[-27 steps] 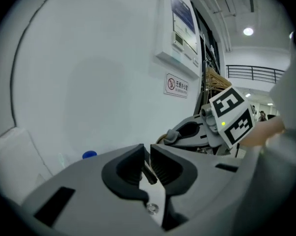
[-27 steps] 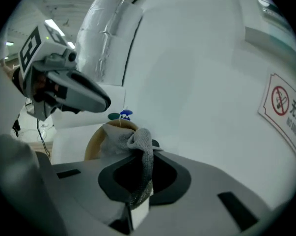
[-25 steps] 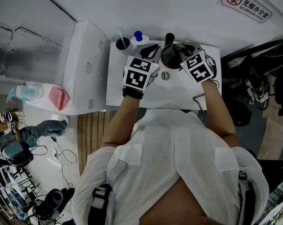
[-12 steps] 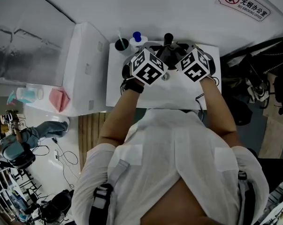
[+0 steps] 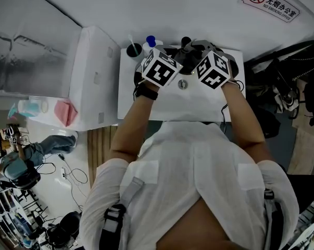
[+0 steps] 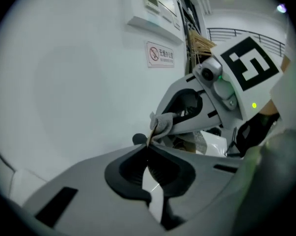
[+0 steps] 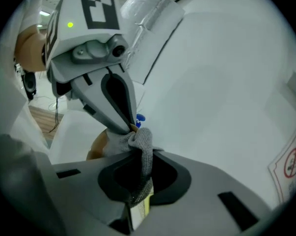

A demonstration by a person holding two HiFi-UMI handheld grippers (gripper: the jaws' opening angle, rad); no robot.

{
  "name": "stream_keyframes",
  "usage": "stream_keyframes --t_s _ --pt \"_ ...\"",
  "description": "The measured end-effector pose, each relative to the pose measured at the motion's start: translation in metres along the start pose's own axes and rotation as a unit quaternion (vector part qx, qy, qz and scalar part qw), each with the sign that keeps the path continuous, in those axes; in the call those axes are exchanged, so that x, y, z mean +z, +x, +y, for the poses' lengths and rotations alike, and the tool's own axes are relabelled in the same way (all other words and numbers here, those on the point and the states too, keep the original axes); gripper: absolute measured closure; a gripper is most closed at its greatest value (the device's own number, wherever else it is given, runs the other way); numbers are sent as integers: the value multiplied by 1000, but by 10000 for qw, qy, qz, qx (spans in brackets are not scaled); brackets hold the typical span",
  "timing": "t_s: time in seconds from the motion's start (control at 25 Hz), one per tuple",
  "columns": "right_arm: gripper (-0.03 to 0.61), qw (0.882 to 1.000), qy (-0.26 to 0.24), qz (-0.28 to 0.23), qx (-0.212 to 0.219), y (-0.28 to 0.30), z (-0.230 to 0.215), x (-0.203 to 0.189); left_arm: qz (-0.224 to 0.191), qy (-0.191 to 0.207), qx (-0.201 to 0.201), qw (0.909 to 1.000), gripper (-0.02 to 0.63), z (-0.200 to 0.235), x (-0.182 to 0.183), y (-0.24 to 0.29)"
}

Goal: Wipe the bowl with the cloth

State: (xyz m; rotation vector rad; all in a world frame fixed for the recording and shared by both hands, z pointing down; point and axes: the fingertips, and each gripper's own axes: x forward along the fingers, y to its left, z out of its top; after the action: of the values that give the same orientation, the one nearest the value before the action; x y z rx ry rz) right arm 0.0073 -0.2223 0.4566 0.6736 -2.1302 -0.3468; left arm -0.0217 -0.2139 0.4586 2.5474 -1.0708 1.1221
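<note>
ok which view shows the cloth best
Right gripper view: the grey cloth is close up, pinched in the right gripper. Left gripper view shows only a small bunch; head view hides it behind the marker cubes.

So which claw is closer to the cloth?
Right. The right claw pinches the cloth; the left claw has just closed on the bowl rim right beside it.

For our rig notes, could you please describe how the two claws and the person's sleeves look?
The left claw and right claw are pale grey with black jaw linings, each carrying a black-and-white marker cube. The sleeves are short and white.
</note>
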Motion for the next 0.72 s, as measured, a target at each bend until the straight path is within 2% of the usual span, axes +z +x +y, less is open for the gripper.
stream_keyframes --t_s 0.2,0.36,0.44,0.52,0.64,0.72 --pt "537 9914 1188 -179 -514 1 -20 -9 -706 -1013 402 9915 598 13 7 -6" --pt "537 9692 2359 -541 -448 4 -21 -18 -1220 -1768 435 9757 597 16 6 -11" --pt "537 9604 2694 -599 -390 6 -20 -21 -1316 -2004 444 9698 597 17 2 -12" --pt "537 9677 2459 -430 -344 8 -17 -25 -1147 -1875 394 9747 595 12 -5 -6" --pt "537 9907 1339 -1 -245 11 -10 -28 -777 -1220 290 9891 590 1 -12 4" --pt "537 9977 644 159 -100 14 -4 -23 -572 -698 345 9953 589 -2 -10 7"
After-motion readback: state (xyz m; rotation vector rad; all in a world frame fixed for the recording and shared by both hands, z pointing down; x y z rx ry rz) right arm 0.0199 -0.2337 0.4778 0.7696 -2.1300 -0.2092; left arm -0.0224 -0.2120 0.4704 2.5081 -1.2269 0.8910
